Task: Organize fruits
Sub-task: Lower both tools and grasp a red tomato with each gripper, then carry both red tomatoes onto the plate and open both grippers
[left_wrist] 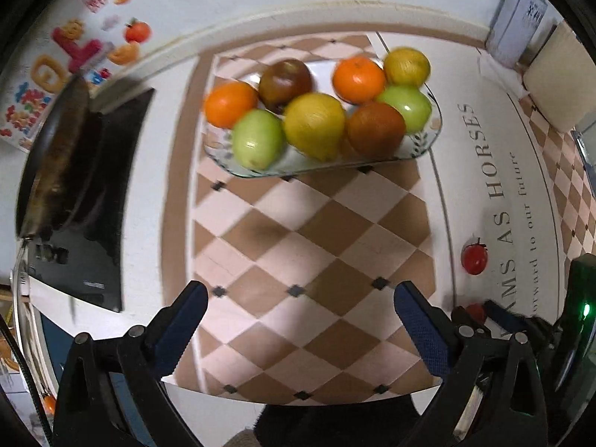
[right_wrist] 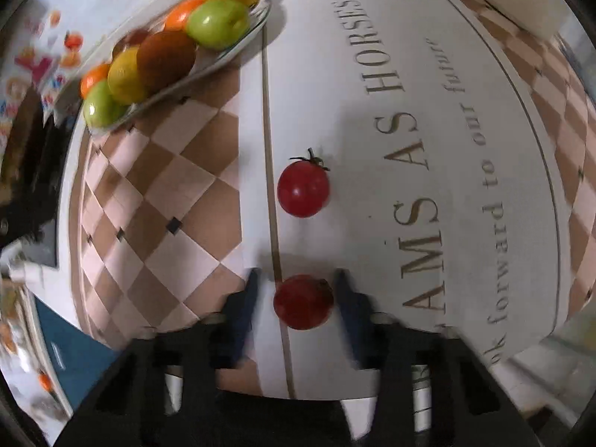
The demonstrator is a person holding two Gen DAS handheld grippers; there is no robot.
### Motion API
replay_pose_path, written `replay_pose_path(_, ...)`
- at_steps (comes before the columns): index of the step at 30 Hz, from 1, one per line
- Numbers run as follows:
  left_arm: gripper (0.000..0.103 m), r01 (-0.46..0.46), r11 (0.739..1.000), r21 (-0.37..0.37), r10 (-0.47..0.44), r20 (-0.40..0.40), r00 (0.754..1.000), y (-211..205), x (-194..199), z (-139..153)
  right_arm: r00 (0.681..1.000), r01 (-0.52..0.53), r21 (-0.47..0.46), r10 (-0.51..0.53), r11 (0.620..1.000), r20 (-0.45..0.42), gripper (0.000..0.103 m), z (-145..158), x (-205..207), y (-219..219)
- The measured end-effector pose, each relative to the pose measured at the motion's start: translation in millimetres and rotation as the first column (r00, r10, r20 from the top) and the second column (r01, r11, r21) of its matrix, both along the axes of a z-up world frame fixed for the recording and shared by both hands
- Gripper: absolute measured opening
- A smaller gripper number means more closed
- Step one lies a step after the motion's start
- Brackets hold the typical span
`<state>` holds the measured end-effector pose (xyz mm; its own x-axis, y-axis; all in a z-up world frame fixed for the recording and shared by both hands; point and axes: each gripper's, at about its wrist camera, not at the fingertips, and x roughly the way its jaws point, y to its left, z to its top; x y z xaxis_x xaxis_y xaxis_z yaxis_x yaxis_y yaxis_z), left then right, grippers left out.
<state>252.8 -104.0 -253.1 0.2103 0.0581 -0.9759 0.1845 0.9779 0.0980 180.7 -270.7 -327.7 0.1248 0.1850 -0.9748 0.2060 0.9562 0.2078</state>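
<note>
Fruit fills the glass tray (left_wrist: 434, 141) in the left wrist view: two oranges (left_wrist: 231, 103), two green apples (left_wrist: 257, 138), two yellow pears (left_wrist: 314, 130) and two dark red-brown apples (left_wrist: 376, 130), packed against one another on the checkered tablecloth (left_wrist: 298, 231). That view also takes in a dark pan (left_wrist: 56, 160) over a black cooktop (left_wrist: 100, 201) at the far left, which the right wrist view shows only as a blur. The right wrist view gives what the left barely catches: two small red tomatoes on the white lettered band of the cloth, the far tomato (right_wrist: 303, 188) with its green stem up, the near tomato (right_wrist: 303, 301) lying between the blue fingers of the right gripper (right_wrist: 298, 279). Its jaws stand a little wider than the tomato, one pad on either side, and whether they touch it cannot be told through the blur. The left gripper (left_wrist: 300, 307) hangs over bare checks, well short of the tray, jaws spread wide and holding nothing. Both tomatoes appear small at the right edge of the left view, with the right gripper's dark body beside them.
</note>
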Motion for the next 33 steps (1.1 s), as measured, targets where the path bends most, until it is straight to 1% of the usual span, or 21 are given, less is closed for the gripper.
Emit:
replay_pose_path(3, 0.102, 0.019, 0.999, -0.026, -0.019, -0.027, 0.999, -17, 6, -6, 0.999, 0.013, -0.018, -0.012, 1.0, 0.035, 0.033, 10, -1, -12)
replay_pose_path(5, 0.102, 0.034, 0.998, -0.049, -0.037, -0.049, 0.998, -30, 11, -9, 0.997, 0.048, 0.006, -0.048, 0.999, 0.053, 0.033, 17, -2, -29)
replay_pose_path(8, 0.102, 0.054, 0.994, -0.094, -0.064, -0.098, 0.993, -52, 21, -20, 0.994, 0.093, 0.013, -0.093, 0.996, 0.064, 0.033, 21, 0, -53)
replay_pose_path(11, 0.102, 0.107, 0.986, -0.127, -0.126, -0.151, 0.98, -82, 24, -36, 0.99, 0.13, 0.002, -0.13, 0.991, 0.061, 0.033, 22, 5, -79)
replay_pose_path(13, 0.101, 0.156, 0.977, -0.148, -0.183, -0.185, 0.966, -103, 22, -48, 0.987, 0.151, -0.001, -0.151, 0.989, 0.054, 0.033, 20, 6, -93)
replay_pose_path(14, 0.098, 0.178, 0.971, -0.159, -0.208, -0.198, 0.958, -113, 21, -53, 0.985, 0.164, -0.002, -0.164, 0.986, 0.052, 0.033, 18, 6, -101)
replay_pose_path(15, 0.091, 0.195, 0.967, -0.163, -0.227, -0.205, 0.952, -120, 20, -57, 0.984, 0.171, -0.004, -0.171, 0.985, 0.051, 0.033, 17, 6, -105)
replay_pose_path(16, 0.088, 0.213, 0.963, -0.165, -0.245, -0.209, 0.947, -128, 18, -61, 0.983, 0.179, -0.005, -0.179, 0.984, 0.051, 0.033, 17, 6, -109)
replay_pose_path(18, 0.075, 0.241, 0.956, -0.166, -0.274, -0.215, 0.937, -140, 15, -68, 0.98, 0.19, -0.001, -0.19, 0.982, 0.05, 0.033, 15, 4, -116)
replay_pose_path(19, 0.072, 0.253, 0.954, -0.163, -0.285, -0.22, 0.933, -145, 14, -72, 0.98, 0.194, 0.0, -0.193, 0.981, 0.049, 0.033, 15, 3, -121)
replay_pose_path(21, 0.053, 0.265, 0.95, -0.162, -0.298, -0.232, 0.926, -152, 13, -79, 0.979, 0.2, 0.003, -0.2, 0.98, 0.045, 0.033, 12, 3, -125)
replay_pose_path(22, 0.048, 0.268, 0.95, -0.158, -0.3, -0.236, 0.924, -154, 13, -83, 0.979, 0.201, 0.003, -0.201, 0.98, 0.043, 0.033, 11, 3, -126)
replay_pose_path(23, 0.038, 0.27, 0.95, -0.158, -0.302, -0.234, 0.924, -156, 13, -85, 0.978, 0.202, 0.003, -0.202, 0.979, 0.042, 0.033, 10, 4, -126)
replay_pose_path(24, 0.034, 0.271, 0.95, -0.156, -0.302, -0.229, 0.925, -156, 13, -86, 0.978, 0.202, 0.003, -0.202, 0.979, 0.042, 0.033, 10, 4, -127)
replay_pose_path(25, 0.033, 0.277, 0.948, -0.157, -0.306, -0.209, 0.929, -157, 14, -85, 0.978, 0.202, 0.003, -0.202, 0.979, 0.042, 0.033, 11, 3, -128)
replay_pose_path(27, 0.025, 0.282, 0.946, -0.159, -0.31, -0.198, 0.93, -158, 15, -85, 0.979, 0.2, 0.004, -0.2, 0.98, 0.047, 0.033, 12, 7, -127)
replay_pose_path(31, 0.024, 0.273, 0.947, -0.173, -0.302, -0.179, 0.936, -155, 19, -81, 0.981, 0.185, 0.008, -0.185, 0.983, 0.063, 0.033, 20, 11, -125)
replay_pose_path(33, 0.023, 0.259, 0.948, -0.184, -0.29, -0.169, 0.942, -145, 20, -75, 0.982, 0.174, 0.017, -0.174, 0.985, 0.075, 0.033, 26, 15, -123)
